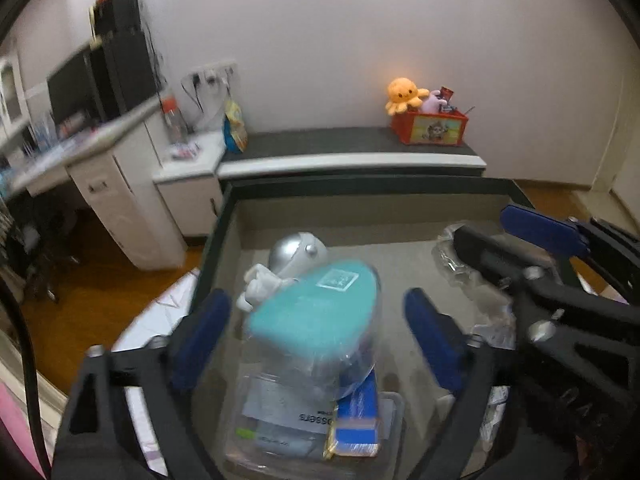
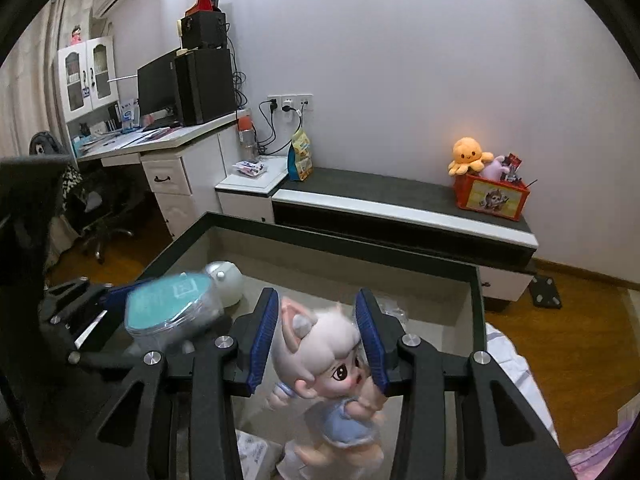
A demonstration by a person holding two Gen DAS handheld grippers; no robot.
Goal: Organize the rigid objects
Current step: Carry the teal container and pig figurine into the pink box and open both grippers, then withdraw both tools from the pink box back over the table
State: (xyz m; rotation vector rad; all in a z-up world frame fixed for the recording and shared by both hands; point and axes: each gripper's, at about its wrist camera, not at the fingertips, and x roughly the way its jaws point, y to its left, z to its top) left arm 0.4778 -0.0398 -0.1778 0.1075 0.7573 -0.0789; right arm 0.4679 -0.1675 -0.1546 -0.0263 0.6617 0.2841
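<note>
The right hand-held gripper [image 2: 316, 336] grasps a white-haired doll [image 2: 324, 356] by the head, its 2 blue pads pressed on either side; the doll in its pale blue dress hangs tilted above the glass-topped bench [image 2: 476, 300]. In the left wrist view this same gripper [image 1: 476, 252] shows at the right edge, over some crinkled clear plastic wrapping [image 1: 452, 256].

The left hand-held gripper [image 1: 316, 324] stands wide apart, released, with a teal-lidded clear container [image 1: 316, 308] between its fingers; whether either pad touches the container is unclear through the blur. Behind the container lies a silver and white robot figure [image 1: 292, 264], just beside it. Below the container sit a clear packet with a printed label [image 1: 280, 412] and a blue box [image 1: 358, 424], resting in a shallow clear tray [image 1: 394, 408] on the bench.

Beyond the bench, a low cabinet carries a red toy box [image 2: 494, 196] with an orange plush octopus [image 2: 468, 154] on its rim.
</note>
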